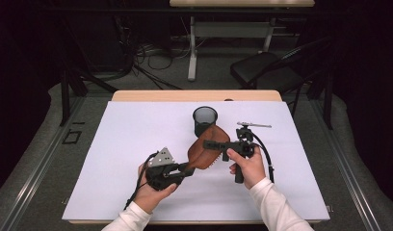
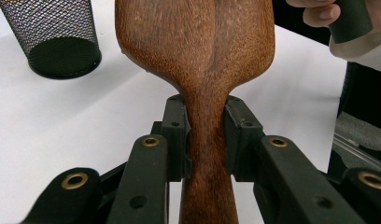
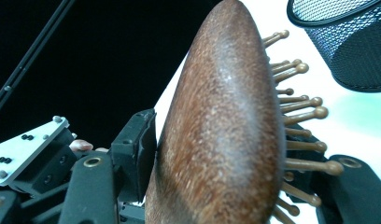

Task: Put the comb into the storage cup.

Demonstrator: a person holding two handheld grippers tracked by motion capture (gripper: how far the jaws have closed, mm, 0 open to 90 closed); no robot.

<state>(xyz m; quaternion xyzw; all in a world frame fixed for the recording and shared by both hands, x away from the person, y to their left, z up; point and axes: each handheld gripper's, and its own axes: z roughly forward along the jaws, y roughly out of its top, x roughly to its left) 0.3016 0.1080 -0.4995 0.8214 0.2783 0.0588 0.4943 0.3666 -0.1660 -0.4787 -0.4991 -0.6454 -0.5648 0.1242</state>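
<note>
**Wooden hairbrush held between two grippers**

Brown wood formed the hairbrush [image 1: 207, 147], which hung above the middle of the white worktop [image 1: 137, 144], bristle pins facing down. The left gripper [image 2: 205, 133] was clamped on its narrow handle. The right gripper [image 3: 216, 154] straddled the brush head, one jaw against the wooden back; whether it pinched was unclear. A black mesh cup [image 1: 204, 120] stood just beyond, a metal tool [image 1: 254, 124] to its right.

Overhead light, even; white table sheet [image 1: 137, 144] bright, surroundings near black. Soft short shadows. Gripper views: hairbrush [image 3: 226, 130] close, slightly soft, faint sheen; mesh cup [image 3: 352, 42] sharper; sheet overexposed.
</note>
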